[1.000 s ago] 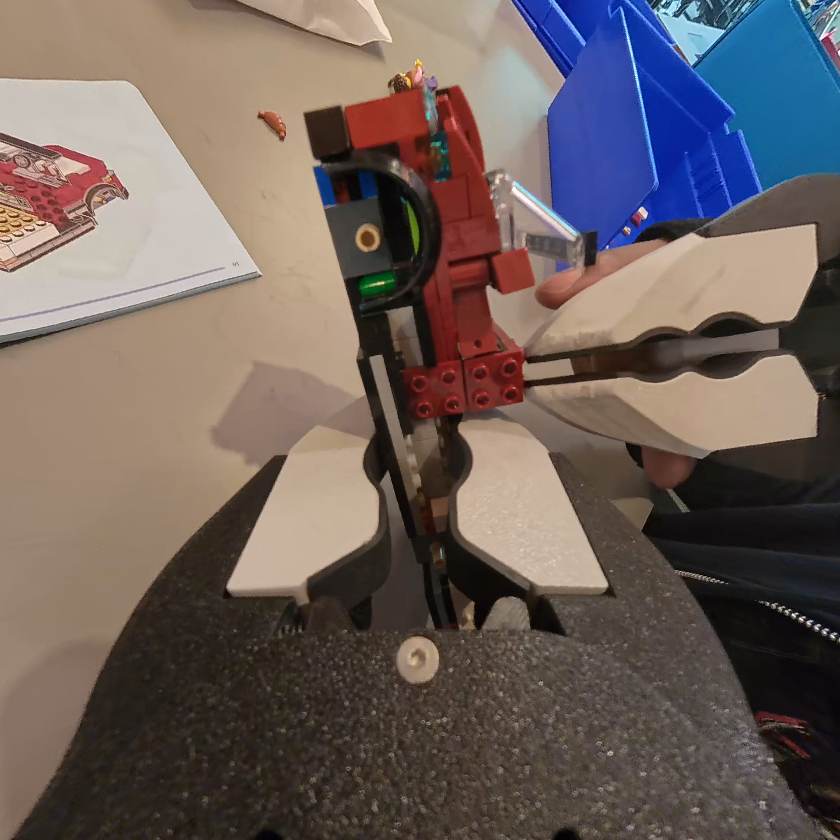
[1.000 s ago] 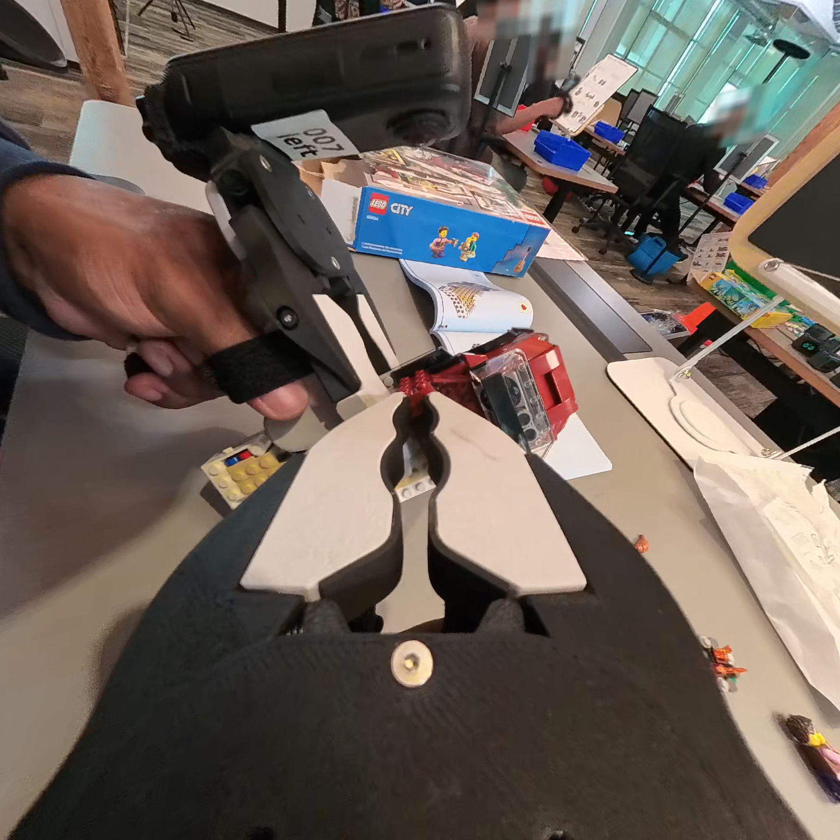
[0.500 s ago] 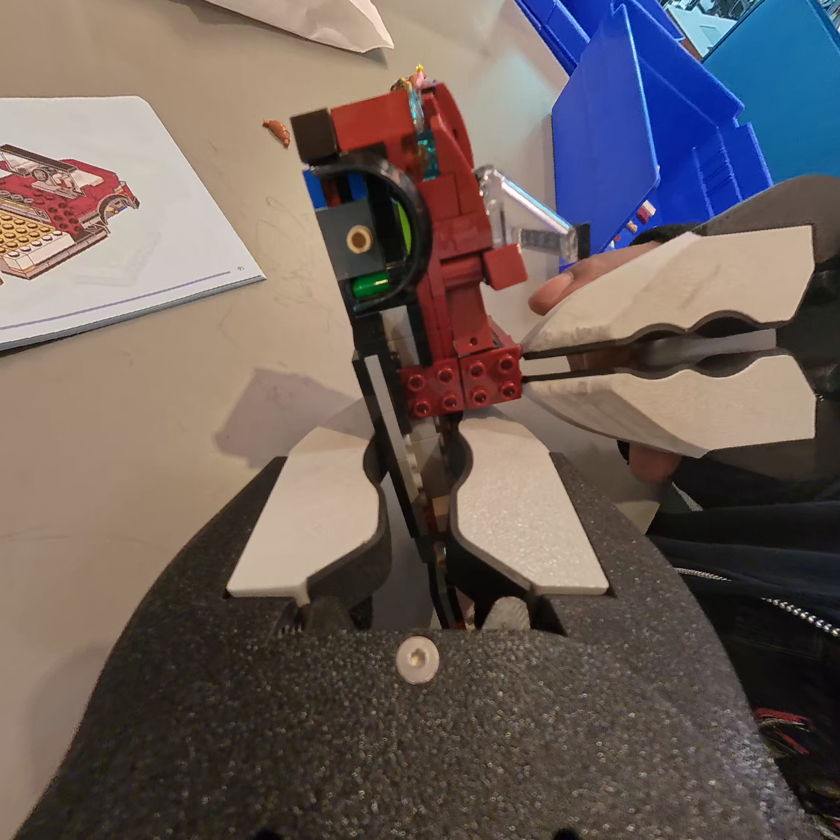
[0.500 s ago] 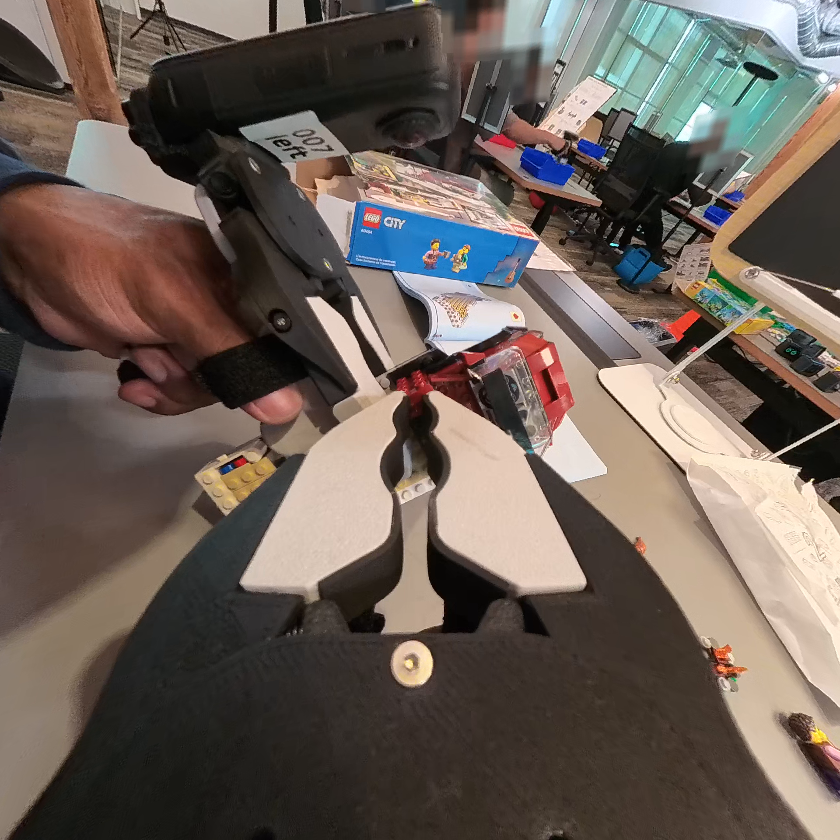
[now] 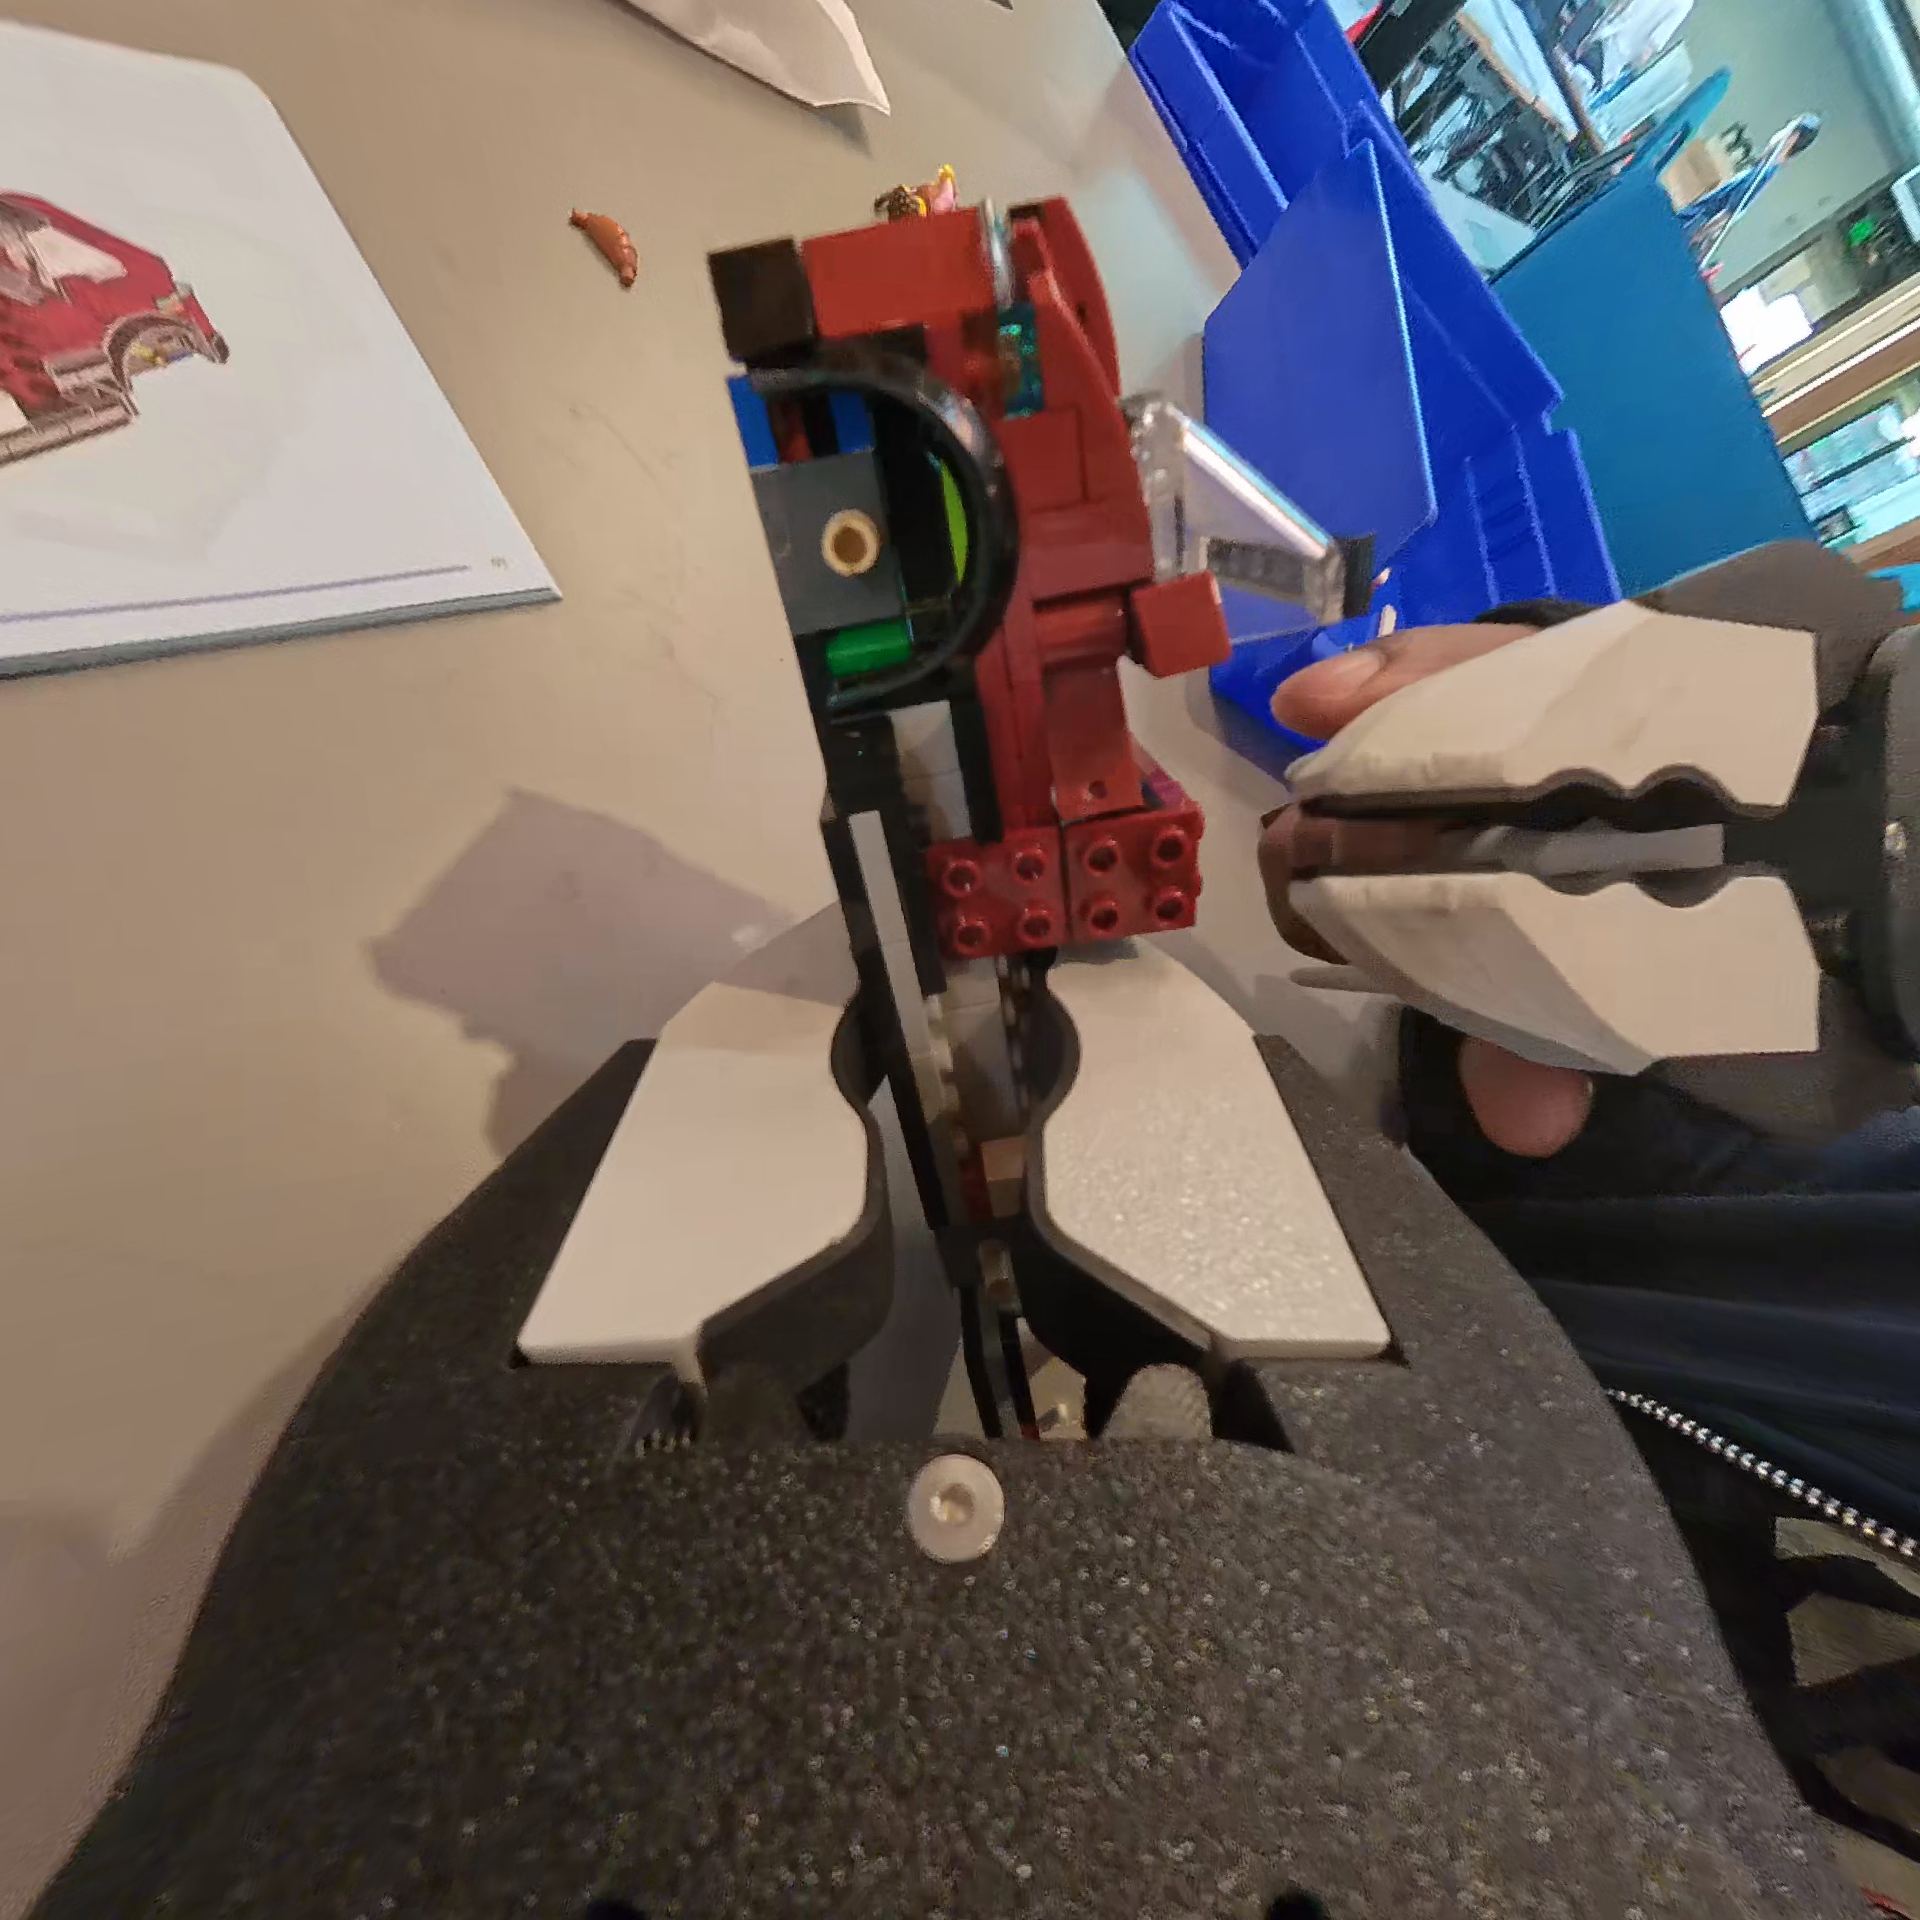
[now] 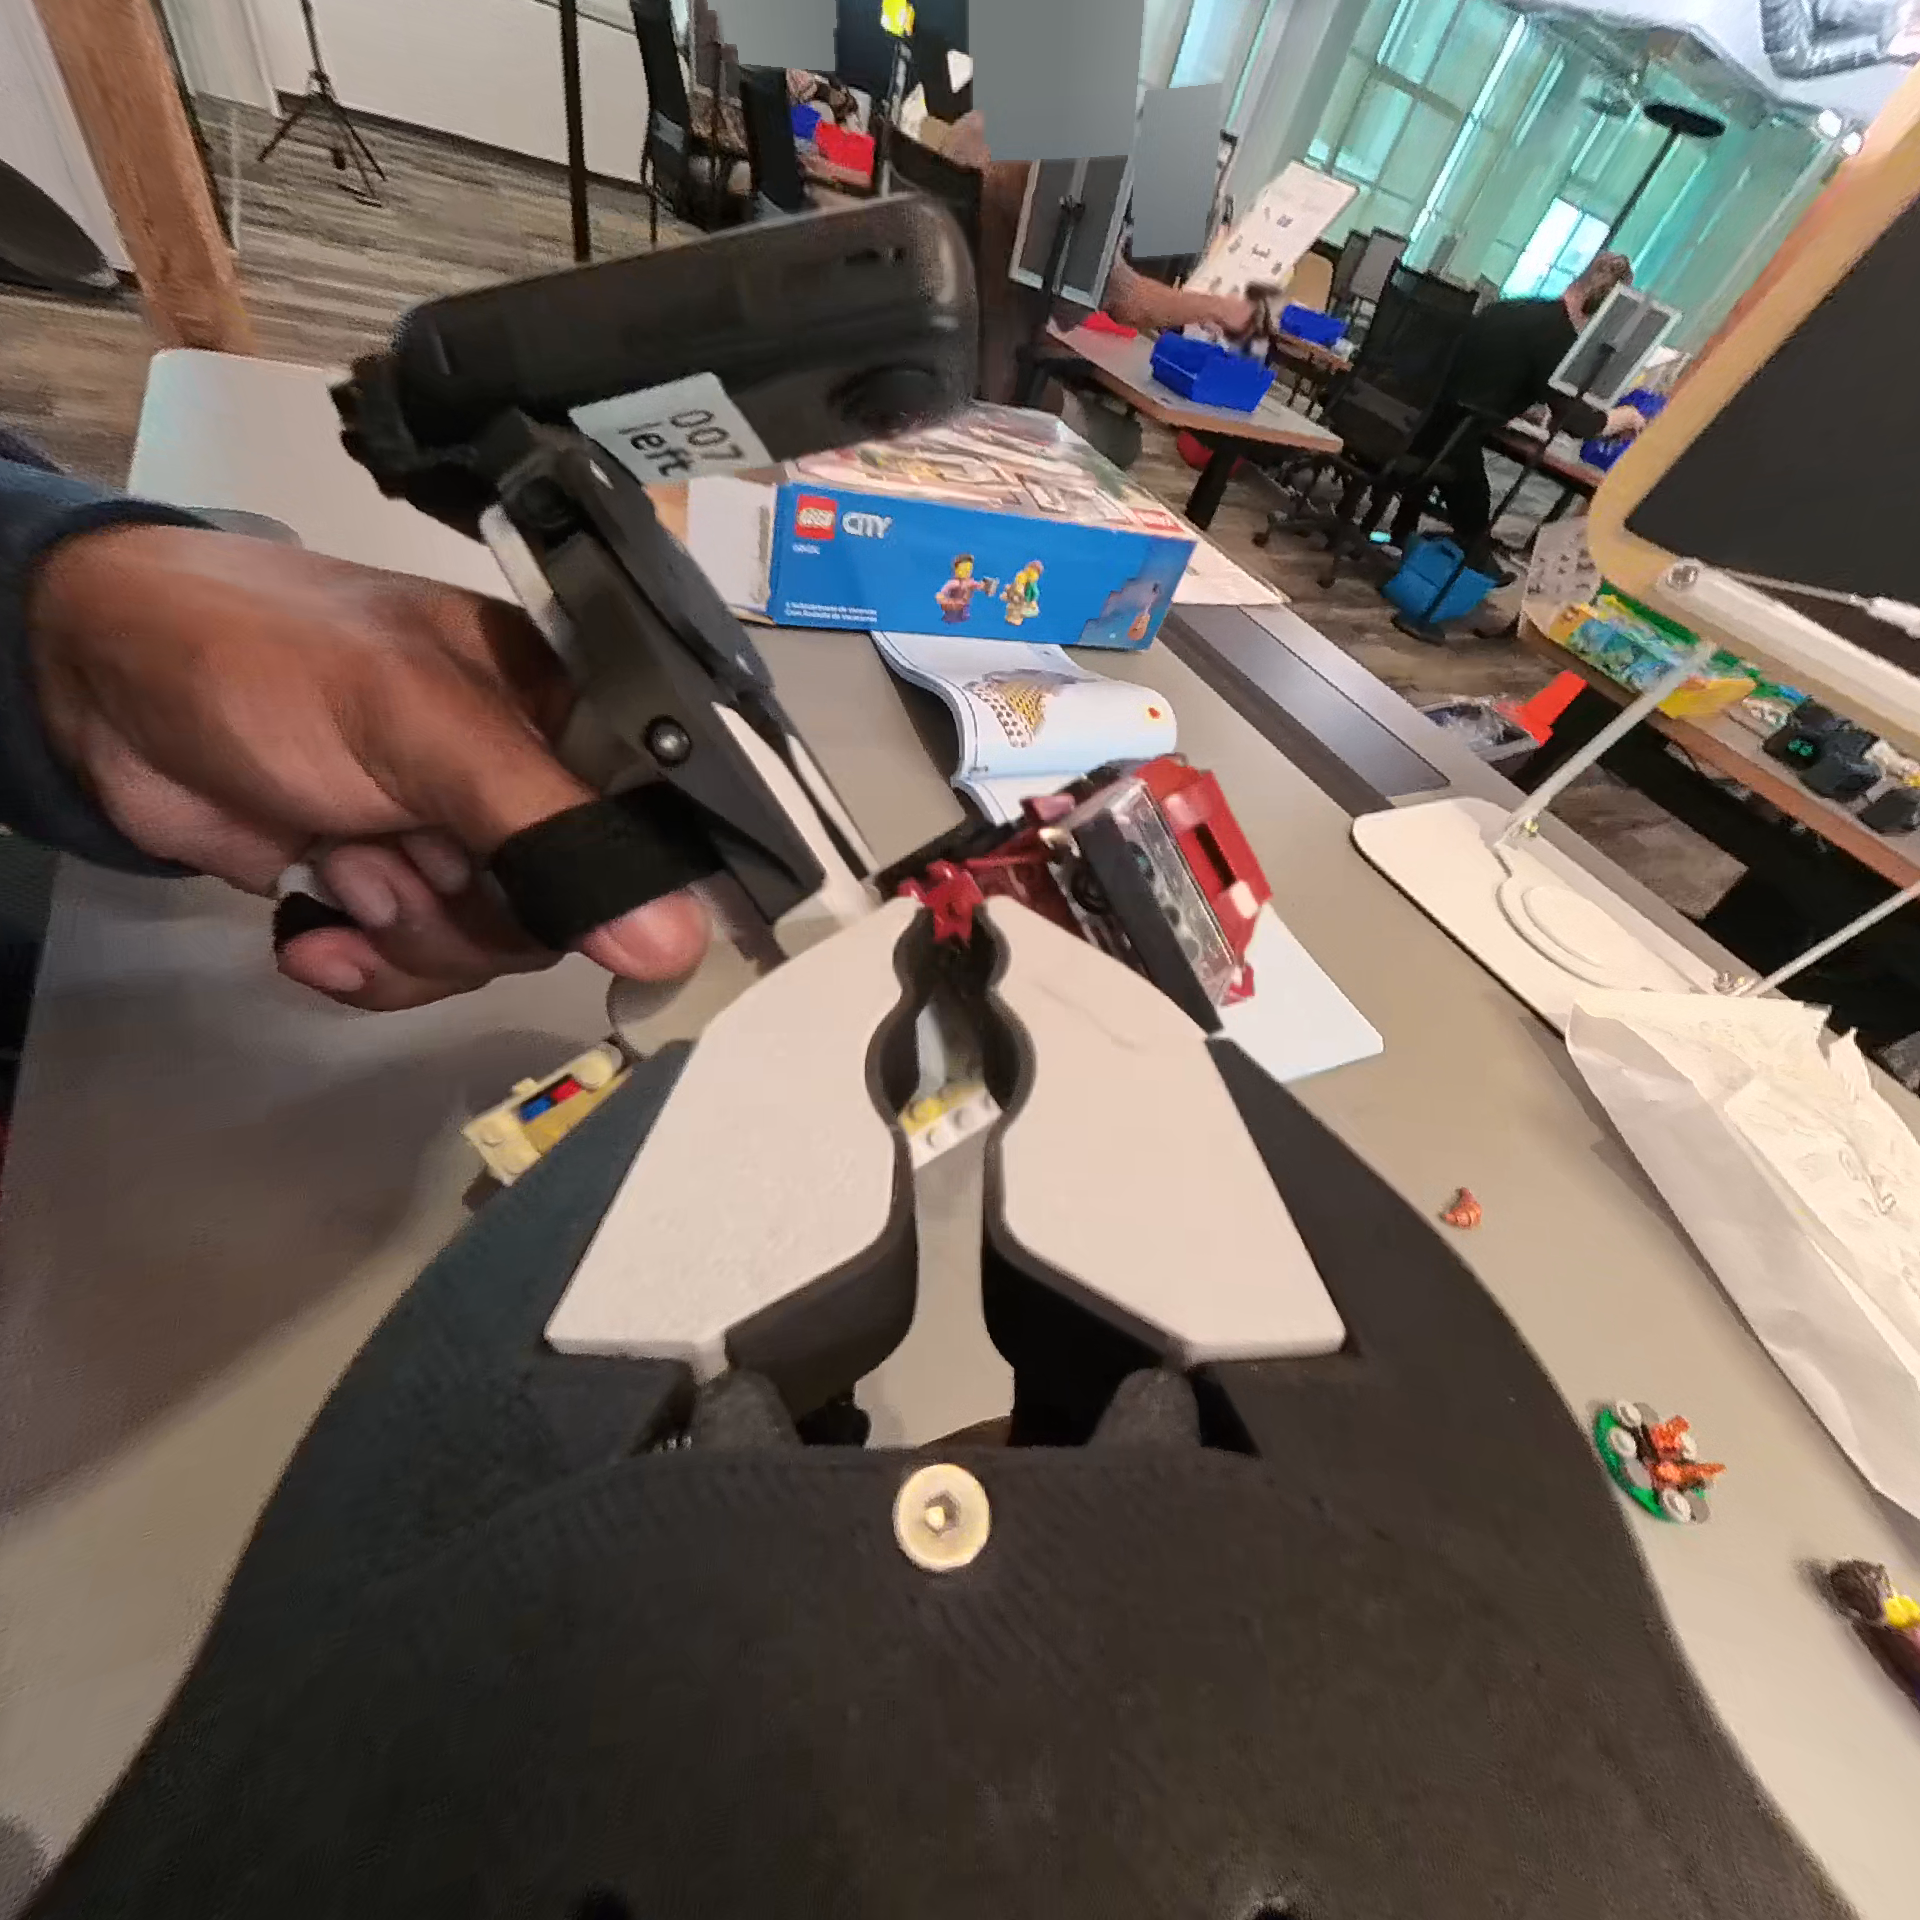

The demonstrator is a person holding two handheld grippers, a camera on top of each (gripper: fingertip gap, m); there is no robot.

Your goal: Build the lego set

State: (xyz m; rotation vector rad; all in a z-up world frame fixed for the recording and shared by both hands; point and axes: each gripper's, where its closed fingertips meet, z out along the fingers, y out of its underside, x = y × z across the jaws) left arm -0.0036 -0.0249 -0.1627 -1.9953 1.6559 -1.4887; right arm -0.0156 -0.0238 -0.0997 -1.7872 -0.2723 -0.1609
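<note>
Dark-red brick-built vehicle [image 5: 966, 582] stands on end, clamped between the left tool's [image 5: 961, 1023] pads above the bench [image 5: 312, 935]. At three o'clock, the right tool [image 5: 1283, 868] is nearly closed, just clear of its studded bricks; whether it grips anything, I cannot tell.

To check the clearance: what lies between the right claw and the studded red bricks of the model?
Nothing: the left wrist view shows a narrow bare gap between the right claw and the studded red bricks, only table behind.
</note>
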